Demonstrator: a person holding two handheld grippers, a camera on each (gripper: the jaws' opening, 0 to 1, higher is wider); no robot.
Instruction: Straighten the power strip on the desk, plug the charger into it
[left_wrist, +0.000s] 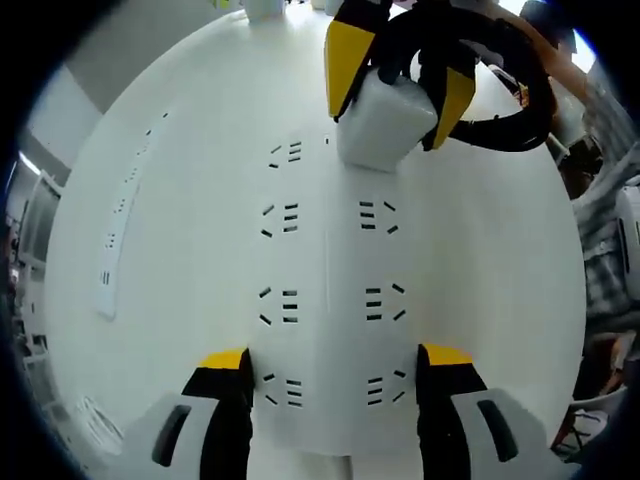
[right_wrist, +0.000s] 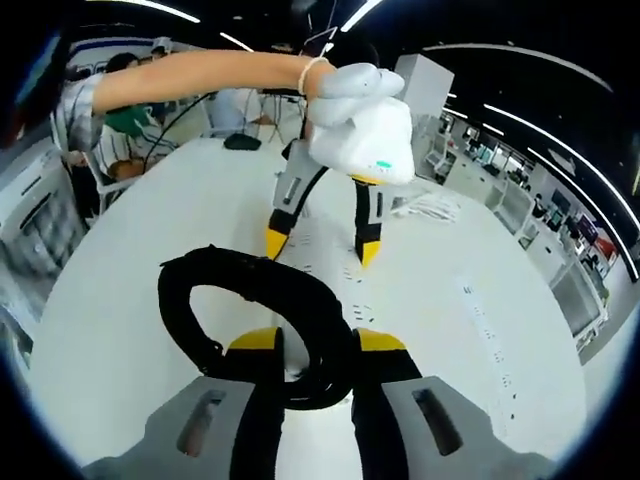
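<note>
Currently left gripper (left_wrist: 333, 372) open at frame bottom, straddling the power strip (left_wrist: 328, 300) mid-frame. Right gripper (left_wrist: 400, 85), upper right, clamps the charger (left_wrist: 383, 122) over the top sockets. Square prongs to slots, then press straight down.

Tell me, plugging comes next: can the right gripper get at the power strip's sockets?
Probably yes: the right gripper holds the charger right above the power strip; the left gripper stands farther along.

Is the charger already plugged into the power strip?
No: in the left gripper view the right claw holds the charger just above the power strip, not seated.
</note>
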